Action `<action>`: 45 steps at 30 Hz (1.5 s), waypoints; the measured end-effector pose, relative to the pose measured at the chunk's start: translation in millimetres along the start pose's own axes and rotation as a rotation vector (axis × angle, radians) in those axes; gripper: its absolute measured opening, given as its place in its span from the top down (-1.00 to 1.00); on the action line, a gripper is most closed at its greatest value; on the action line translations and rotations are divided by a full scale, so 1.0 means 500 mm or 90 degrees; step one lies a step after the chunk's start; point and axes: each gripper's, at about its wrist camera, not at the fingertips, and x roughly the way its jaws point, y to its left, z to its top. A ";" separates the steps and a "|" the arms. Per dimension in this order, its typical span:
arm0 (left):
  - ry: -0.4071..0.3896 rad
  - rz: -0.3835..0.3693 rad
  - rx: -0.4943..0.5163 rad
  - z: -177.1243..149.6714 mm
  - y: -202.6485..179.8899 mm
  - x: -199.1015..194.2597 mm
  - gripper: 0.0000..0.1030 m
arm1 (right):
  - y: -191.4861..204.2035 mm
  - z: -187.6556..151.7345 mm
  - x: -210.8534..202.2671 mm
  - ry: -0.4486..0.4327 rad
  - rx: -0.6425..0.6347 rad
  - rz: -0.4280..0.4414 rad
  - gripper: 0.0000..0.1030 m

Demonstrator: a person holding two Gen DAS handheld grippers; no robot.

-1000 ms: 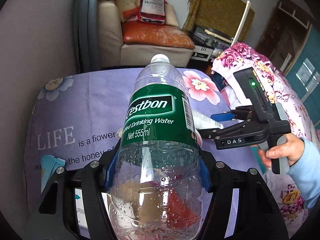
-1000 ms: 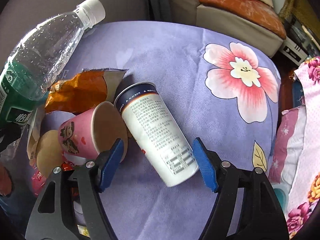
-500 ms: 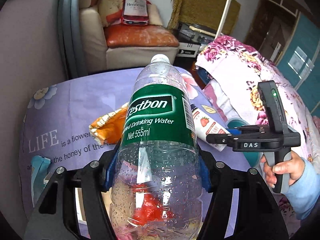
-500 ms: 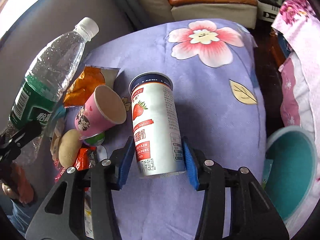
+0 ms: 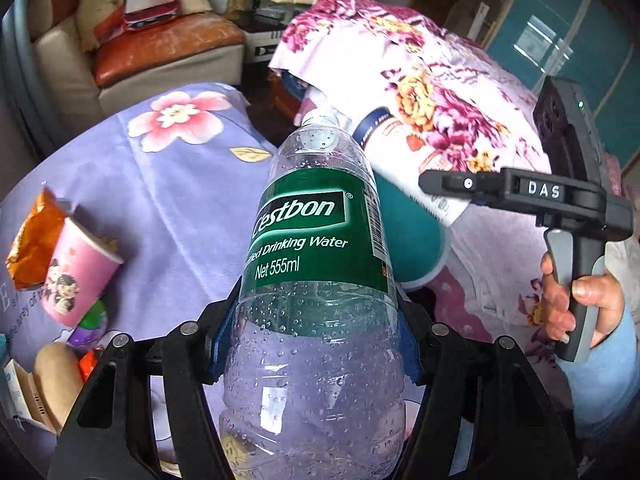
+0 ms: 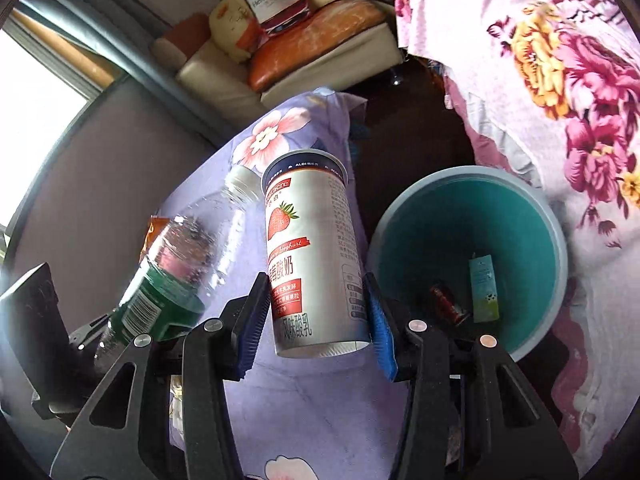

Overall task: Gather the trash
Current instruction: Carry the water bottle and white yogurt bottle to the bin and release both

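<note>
My left gripper (image 5: 314,344) is shut on a clear water bottle (image 5: 320,248) with a green label, held in the air above the table; the bottle also shows in the right wrist view (image 6: 180,264). My right gripper (image 6: 316,320) is shut on a white strawberry yoghurt can (image 6: 312,248), lifted off the table beside the teal bin (image 6: 556,240). The can also shows in the left wrist view (image 5: 404,160), above the bin (image 5: 412,240). The bin holds a red can (image 6: 446,304) and a small carton (image 6: 484,284).
On the purple flowered tablecloth (image 5: 180,184) lie a pink paper cup (image 5: 76,272), an orange snack bag (image 5: 32,236) and more small litter at the left edge. A flowered bedspread (image 6: 560,80) lies right of the bin; a sofa (image 5: 140,52) stands behind.
My right gripper closed on the yoghurt can, lifted it off the table and carried it right beside the bin. My left gripper swung right with the bottle.
</note>
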 end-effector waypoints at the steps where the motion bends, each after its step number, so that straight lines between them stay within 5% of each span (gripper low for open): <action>1: 0.013 -0.005 0.012 0.000 -0.023 0.017 -0.26 | -0.018 -0.001 -0.015 -0.008 0.009 -0.003 0.13; 13: 0.150 -0.010 0.045 0.075 -0.144 0.216 -0.28 | -0.192 -0.001 -0.067 -0.031 0.093 -0.035 0.14; 19: 0.148 -0.015 -0.015 0.113 -0.137 0.251 -0.53 | -0.242 -0.006 -0.047 -0.019 0.115 -0.046 0.13; 45: 0.087 -0.028 -0.050 0.098 -0.092 0.192 -0.60 | -0.240 -0.015 0.029 0.039 0.112 -0.087 0.13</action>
